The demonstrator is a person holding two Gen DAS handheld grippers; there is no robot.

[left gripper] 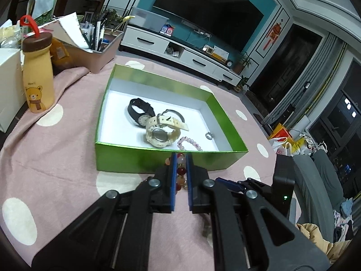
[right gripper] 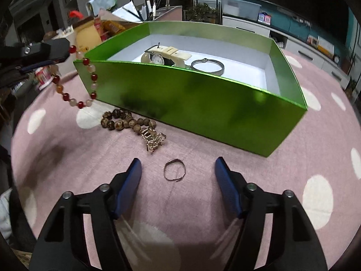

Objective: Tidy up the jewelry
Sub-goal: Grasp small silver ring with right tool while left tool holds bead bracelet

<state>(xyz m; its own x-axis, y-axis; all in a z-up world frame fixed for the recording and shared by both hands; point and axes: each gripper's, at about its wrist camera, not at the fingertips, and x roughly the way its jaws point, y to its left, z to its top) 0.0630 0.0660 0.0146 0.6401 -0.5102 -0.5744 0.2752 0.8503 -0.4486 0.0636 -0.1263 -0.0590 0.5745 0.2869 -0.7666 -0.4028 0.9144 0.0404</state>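
Note:
My left gripper is shut on a red and pale bead bracelet, just in front of the green box. In the right wrist view that bracelet hangs in the air from the left gripper, left of the box. Inside the box lie a black watch, a cream watch, a metal bangle, a pink bead bracelet and a small charm. My right gripper stands open around a thin ring on the cloth, pads apart from it.
On the pink dotted tablecloth a brown bead bracelet and a gold clip lie in front of the box. A bear bottle and a pen tray stand at the far left; the table edge drops off at the right.

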